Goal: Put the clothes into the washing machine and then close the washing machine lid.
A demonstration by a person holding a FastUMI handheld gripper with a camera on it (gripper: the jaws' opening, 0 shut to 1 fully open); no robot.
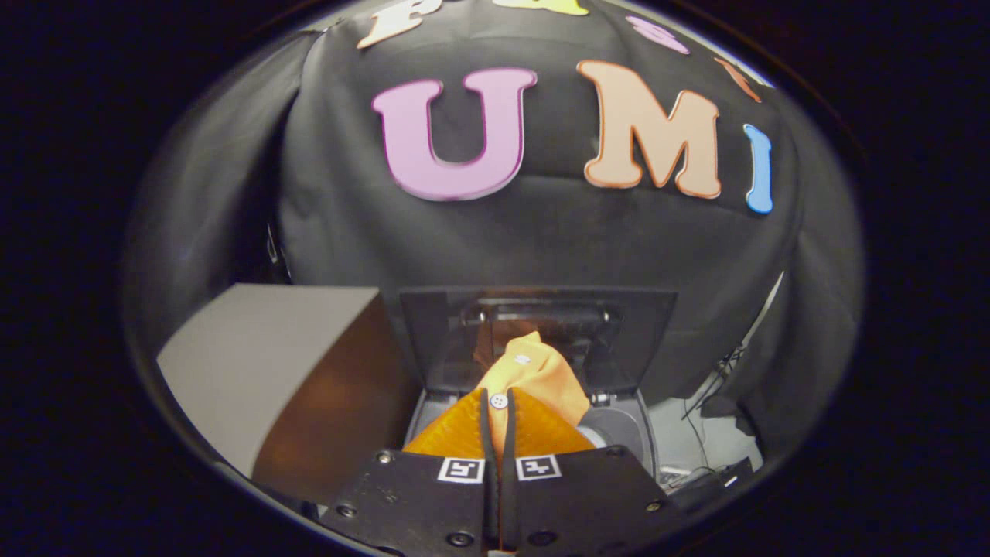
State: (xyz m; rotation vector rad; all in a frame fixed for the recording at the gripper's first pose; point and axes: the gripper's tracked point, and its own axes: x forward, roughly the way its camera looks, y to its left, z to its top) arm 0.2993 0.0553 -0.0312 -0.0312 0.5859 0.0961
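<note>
The orange garment (534,371) stands lengthwise up out of the gripper (499,422), its free end pointing ahead toward the raised washing machine lid (433,340). The two fingers are pressed nearly together, pinching the cloth with its white button (499,401) at their tips. The gripper is held level just above the washing machine (619,425) opening, with a grey box (263,363) beside the machine's left edge.

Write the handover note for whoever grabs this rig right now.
Gripper: fingers shut on the orange garment, which bunches up just ahead of the fingertips.
Washing machine: directly beyond the fingers, lid raised upright at the back, opening exposed.
A grey box stands beside the machine.
Done: garment picked up and carried over the machine.
Left: lower it into the drum, release, then swing the lid down shut.
</note>
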